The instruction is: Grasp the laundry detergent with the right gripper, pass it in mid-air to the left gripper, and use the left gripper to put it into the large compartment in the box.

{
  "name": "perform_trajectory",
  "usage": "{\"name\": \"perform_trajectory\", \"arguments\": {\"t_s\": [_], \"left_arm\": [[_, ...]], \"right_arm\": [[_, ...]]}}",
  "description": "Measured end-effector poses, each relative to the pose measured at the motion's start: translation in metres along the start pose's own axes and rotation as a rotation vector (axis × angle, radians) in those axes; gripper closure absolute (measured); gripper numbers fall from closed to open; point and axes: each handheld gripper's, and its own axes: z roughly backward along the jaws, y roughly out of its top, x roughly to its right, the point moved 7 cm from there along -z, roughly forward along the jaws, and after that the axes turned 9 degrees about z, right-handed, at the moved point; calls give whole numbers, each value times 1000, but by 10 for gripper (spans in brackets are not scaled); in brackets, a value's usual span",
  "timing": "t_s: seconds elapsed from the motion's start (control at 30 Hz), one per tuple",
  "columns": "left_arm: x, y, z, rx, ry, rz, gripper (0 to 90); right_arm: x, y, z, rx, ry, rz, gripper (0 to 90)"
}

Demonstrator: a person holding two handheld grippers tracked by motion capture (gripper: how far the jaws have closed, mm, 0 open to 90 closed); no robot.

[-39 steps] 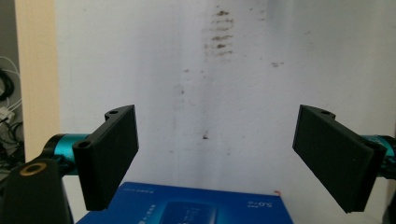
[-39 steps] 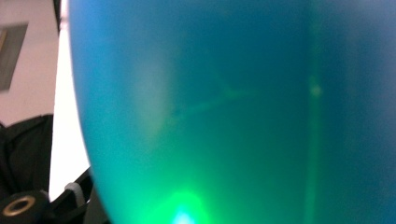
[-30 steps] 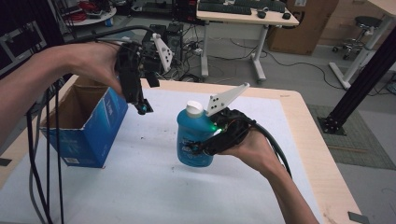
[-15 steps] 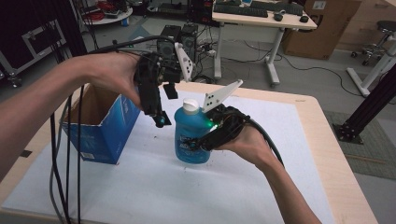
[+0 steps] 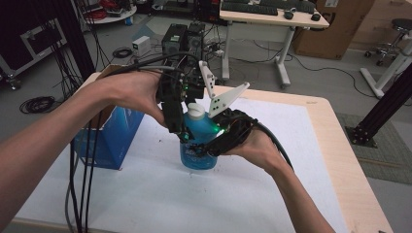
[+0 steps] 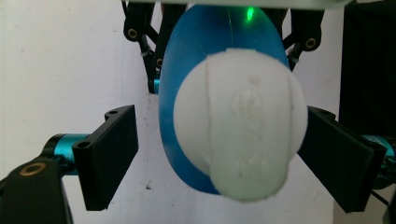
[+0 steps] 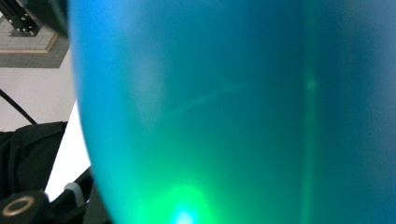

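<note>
Standing upright on a white-covered surface (image 5: pixel 272 160), a blue bottle (image 5: pixel 198 154) with a white cap (image 5: pixel 196 110) sits between two hand-held grippers, near the middle of the surface. The right hand-held gripper (image 5: pixel 206 145) is clamped around the bottle's body from the side, a green light glowing on it against the plastic; in the right gripper view the bottle's blue wall (image 7: pixel 233 107) lies hard up against the lens, tinted green at the bottom. The left hand-held gripper (image 5: pixel 179 132) comes down from above beside the cap, pointing downward. In the left gripper view, which looks down on the bottle (image 6: pixel 205 93), its two black jaws stand apart on either side of the cap (image 6: pixel 240 123): the left one clear of it with a gap, the right one just beside it or touching, which cannot be told. A blue cardboard box (image 5: pixel 109 141), open at the top, rests on the surface to the left of the bottle, partly behind the person's left forearm (image 5: pixel 53 145). Black cables (image 5: pixel 80 189) trail down from the left hand-held gripper over the near edge.
</note>
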Motion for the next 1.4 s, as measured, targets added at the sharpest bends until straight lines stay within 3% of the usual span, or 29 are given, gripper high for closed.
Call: {"name": "perform_trajectory", "arguments": {"t_s": [0.67,1.4], "left_arm": [[4,10,-9,10,7,-1,146],[4,10,-14,-8,3,1,263]], "right_arm": [[0,-4,-2,9,4,-17,446],[-1,-6,-5,2,6,-16,446]]}}
